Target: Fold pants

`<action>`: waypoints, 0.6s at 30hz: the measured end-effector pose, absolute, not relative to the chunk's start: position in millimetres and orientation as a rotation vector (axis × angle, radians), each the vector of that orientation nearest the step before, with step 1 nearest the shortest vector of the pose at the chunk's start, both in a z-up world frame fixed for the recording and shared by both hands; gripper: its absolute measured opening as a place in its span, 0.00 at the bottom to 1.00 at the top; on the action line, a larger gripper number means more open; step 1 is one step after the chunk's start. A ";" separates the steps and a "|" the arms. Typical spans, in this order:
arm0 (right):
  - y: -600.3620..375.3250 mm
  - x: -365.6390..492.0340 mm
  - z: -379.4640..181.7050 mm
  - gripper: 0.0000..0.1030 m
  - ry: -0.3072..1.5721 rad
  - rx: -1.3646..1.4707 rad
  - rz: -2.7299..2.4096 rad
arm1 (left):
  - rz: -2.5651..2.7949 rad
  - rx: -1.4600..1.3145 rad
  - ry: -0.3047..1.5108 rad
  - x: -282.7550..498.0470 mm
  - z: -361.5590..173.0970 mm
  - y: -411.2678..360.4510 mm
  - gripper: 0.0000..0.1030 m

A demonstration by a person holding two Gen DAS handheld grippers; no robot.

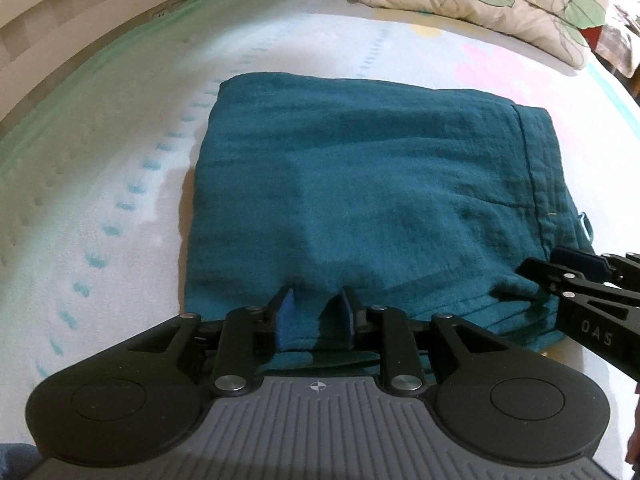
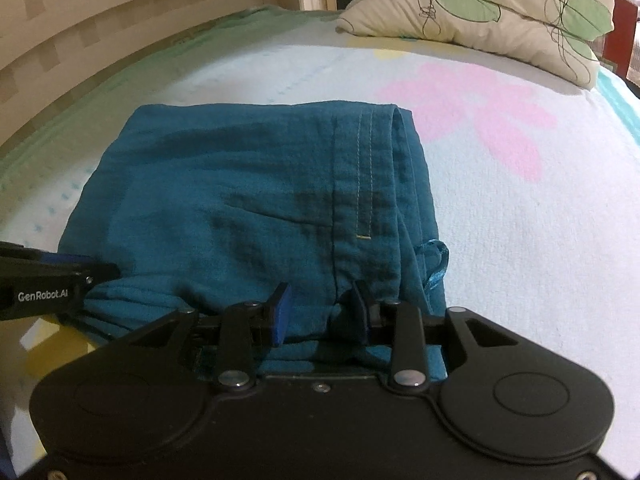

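Note:
The teal pants (image 1: 360,184) lie folded into a thick rectangle on the bed, also in the right wrist view (image 2: 240,200), with the stitched waistband at the right side. My left gripper (image 1: 315,300) is at the near edge, left part, its jaws open with cloth between them. My right gripper (image 2: 322,296) is at the near edge by the waistband seam, jaws open around a bunch of cloth. Each gripper shows in the other's view: the right gripper at the right (image 1: 560,276), the left gripper at the left (image 2: 72,276). A teal ribbon loop (image 2: 434,258) hangs out at the right.
The white bedsheet (image 2: 520,240) has a pink flower print and dotted turquoise lines. Floral pillows (image 2: 480,12) lie at the far right. A slatted wooden bed frame (image 2: 100,36) runs along the far left side.

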State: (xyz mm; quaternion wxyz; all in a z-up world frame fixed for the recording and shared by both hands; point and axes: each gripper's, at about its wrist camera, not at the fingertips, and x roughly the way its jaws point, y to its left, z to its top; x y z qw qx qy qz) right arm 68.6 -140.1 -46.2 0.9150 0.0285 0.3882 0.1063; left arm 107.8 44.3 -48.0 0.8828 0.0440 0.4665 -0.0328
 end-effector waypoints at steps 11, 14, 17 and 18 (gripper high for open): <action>-181.6 46.9 -6.0 0.42 0.814 0.207 0.206 | -0.043 0.033 0.944 70.3 -8.5 55.0 0.25; -188.3 27.4 11.5 0.47 0.805 0.238 0.180 | -0.032 0.017 0.952 53.6 2.6 53.7 0.26; -189.7 5.7 25.3 0.50 0.785 0.268 0.165 | -0.021 -0.006 0.931 37.6 13.9 51.6 0.26; -189.3 -2.3 29.0 0.54 0.779 0.281 0.156 | -0.017 -0.014 0.919 31.5 18.1 50.7 0.26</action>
